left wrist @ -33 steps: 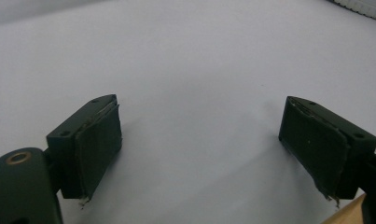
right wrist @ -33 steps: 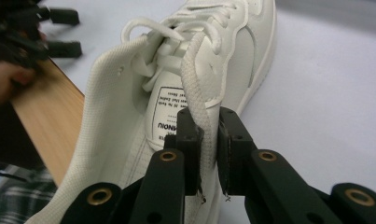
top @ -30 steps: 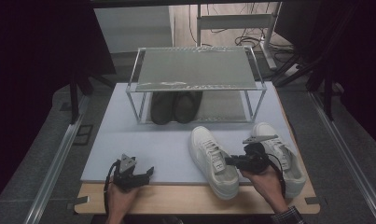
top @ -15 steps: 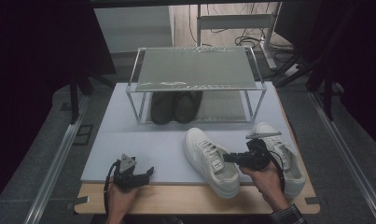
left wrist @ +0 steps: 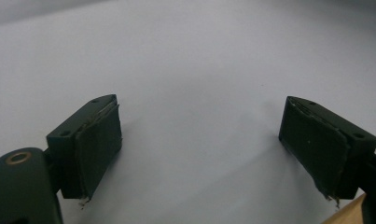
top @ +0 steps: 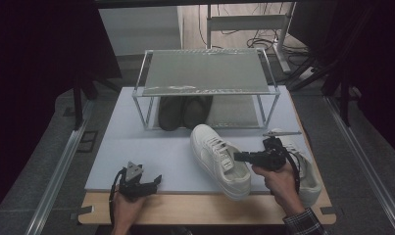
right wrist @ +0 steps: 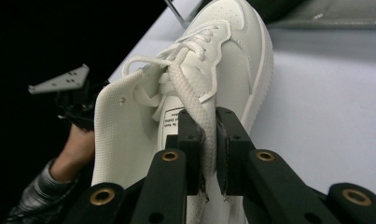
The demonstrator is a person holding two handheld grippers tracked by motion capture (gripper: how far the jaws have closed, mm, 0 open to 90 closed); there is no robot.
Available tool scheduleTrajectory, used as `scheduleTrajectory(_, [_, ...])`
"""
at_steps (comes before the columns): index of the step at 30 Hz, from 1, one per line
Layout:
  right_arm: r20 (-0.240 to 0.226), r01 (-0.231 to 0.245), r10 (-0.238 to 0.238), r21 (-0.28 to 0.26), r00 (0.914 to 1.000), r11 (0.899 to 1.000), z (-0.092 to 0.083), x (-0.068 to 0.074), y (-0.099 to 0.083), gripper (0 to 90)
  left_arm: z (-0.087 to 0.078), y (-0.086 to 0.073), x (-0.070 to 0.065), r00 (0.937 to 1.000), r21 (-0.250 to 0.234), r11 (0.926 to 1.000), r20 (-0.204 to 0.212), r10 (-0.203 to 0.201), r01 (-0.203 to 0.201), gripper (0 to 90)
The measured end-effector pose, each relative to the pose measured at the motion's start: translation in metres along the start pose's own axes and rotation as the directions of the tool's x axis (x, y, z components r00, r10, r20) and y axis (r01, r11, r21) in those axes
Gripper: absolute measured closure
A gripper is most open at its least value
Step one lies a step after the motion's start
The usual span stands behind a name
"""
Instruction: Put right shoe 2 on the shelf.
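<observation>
A white sneaker (top: 217,156) lies on the pale mat (top: 151,147) in front of the rack, toe pointing toward it. My right gripper (top: 237,157) comes in from the right and is shut on the rim of the sneaker's opening. In the right gripper view the pads (right wrist: 193,140) pinch the sneaker (right wrist: 223,51) at its laced edge, with the tongue standing up at the left. A second white sneaker (top: 303,166) lies behind my right hand. My left gripper (top: 153,181) rests open on the mat at the front left; its fingers (left wrist: 97,140) stand wide apart on bare mat.
A metal rack with a mesh top (top: 205,73) stands at the back of the mat, with a pair of dark shoes (top: 185,111) under it. The wooden table edge (top: 195,208) runs along the front. Dark floor and rails flank the table.
The held sneaker's toe has swung left and toward the rack, and my right gripper has moved slightly away from me with it. The left gripper has stayed put.
</observation>
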State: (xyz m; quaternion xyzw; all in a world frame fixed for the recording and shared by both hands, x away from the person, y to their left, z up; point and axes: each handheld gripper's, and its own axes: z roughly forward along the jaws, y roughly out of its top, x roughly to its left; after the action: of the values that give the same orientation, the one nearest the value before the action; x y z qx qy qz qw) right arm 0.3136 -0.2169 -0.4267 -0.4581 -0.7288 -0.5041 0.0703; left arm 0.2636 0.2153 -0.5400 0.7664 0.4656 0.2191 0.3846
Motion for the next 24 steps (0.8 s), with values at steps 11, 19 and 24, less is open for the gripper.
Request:
scheduleTrajectory(11, [-0.070, -0.033, 0.030, -0.048, 0.9971, 0.998, -0.004, 0.008, 0.020, 81.5, 0.000, 0.000, 0.000, 1.0000, 0.000, 1.0000, 0.000, 0.003, -0.003, 12.6])
scheduleTrajectory(19, [-0.092, -0.049, 0.042, -0.075, 0.9949, 0.996, -0.009, 0.015, 0.036, 81.7, 0.000, 0.000, 0.000, 1.0000, 0.000, 1.0000, 0.000, 0.004, -0.004, 12.6])
scheduleTrajectory(24, [-0.102, -0.052, 0.043, -0.082, 0.9939, 0.995, -0.012, 0.020, 0.045, 81.7, 0.000, 0.000, 0.000, 1.0000, 0.000, 1.0000, 0.000, 0.004, -0.004, 12.6])
